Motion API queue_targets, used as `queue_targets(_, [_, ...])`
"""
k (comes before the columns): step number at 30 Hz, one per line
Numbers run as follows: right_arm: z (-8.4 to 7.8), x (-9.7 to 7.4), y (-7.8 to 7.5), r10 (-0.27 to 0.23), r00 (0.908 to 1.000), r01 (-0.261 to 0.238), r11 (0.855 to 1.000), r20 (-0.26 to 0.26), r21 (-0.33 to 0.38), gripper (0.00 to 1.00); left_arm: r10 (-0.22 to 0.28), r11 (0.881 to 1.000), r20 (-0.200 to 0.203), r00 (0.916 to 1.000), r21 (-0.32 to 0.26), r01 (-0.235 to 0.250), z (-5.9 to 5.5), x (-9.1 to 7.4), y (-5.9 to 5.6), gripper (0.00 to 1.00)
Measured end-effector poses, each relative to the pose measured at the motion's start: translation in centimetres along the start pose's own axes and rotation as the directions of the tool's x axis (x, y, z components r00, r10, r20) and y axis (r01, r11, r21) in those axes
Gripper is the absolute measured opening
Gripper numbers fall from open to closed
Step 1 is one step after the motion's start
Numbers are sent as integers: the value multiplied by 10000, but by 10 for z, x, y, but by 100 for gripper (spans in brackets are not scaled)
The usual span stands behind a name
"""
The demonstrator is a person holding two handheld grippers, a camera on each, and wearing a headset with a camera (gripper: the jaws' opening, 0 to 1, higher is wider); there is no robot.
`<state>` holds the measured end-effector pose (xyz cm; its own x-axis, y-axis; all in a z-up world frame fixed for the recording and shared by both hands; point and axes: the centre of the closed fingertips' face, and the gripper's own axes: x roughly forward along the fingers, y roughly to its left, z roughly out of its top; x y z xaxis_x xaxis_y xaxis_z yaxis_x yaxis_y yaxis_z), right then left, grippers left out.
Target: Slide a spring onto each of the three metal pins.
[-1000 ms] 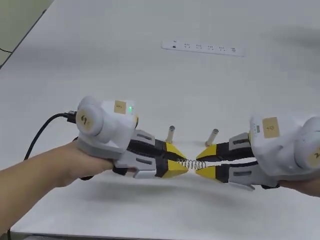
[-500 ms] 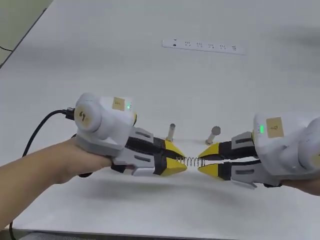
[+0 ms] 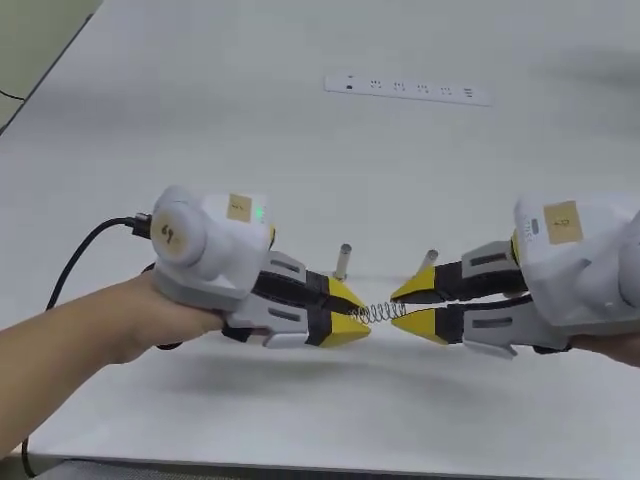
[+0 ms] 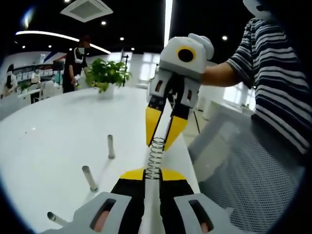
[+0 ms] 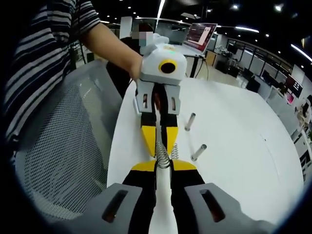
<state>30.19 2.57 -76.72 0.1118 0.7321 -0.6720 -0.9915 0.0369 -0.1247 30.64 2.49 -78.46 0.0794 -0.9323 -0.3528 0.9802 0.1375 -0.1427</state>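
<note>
Over white workbench (image 3: 300, 130), left hand-held gripper (image 3: 360, 319) clamps spring (image 3: 380, 312); right hand-held gripper (image 3: 398, 307) gapes around its end.

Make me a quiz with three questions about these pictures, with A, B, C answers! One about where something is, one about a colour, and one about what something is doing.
1. Where is the spring?
A. On a pin
B. Between the tips of the two grippers
C. Beside the power strip

2. What colour are the jaw tips?
A. Yellow
B. Red
C. Green

3. How do the jaws of the right gripper stand?
A. Shut tight on a pin
B. Open, at the spring's end
C. Shut on a cable

Answers:
1 B: the spring runs from the left gripper, which grips it, across to the right gripper, above the table.
2 A: both pairs of tips are yellow in all three views.
3 B: the head view shows a gap between its upper and lower jaws.
</note>
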Motion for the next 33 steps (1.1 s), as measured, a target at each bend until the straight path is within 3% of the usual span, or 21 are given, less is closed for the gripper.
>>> queue_targets(4, [3, 1, 1, 39, 9999, -39, 10000, 116, 56, 7, 13, 10000, -81, 10000, 43, -13, -2, 1, 0, 2])
queue_targets(6, [9, 2, 1, 45, 9989, -63, 9993, 474, 371, 7, 19, 10000, -102, 9999, 89, -18, -2, 1, 0, 2])
queue_targets(11, [9, 2, 2, -38, 9989, 19, 9991, 458, 432, 7, 48, 10000, -145, 9999, 65, -48, -3, 1, 2, 2])
queue_targets(20, [26, 7, 3, -171, 9919, 65, 9964, 1261, 839, 7, -13, 9999, -249, 9997, 132, 16, -4, 5, 1, 3])
queue_targets(33, [38, 17, 9, -278, 9876, 294, 9995, 1546, -84, 7, -74, 9991, -510, 9987, 402, 94, -6, 3, -1, 3])
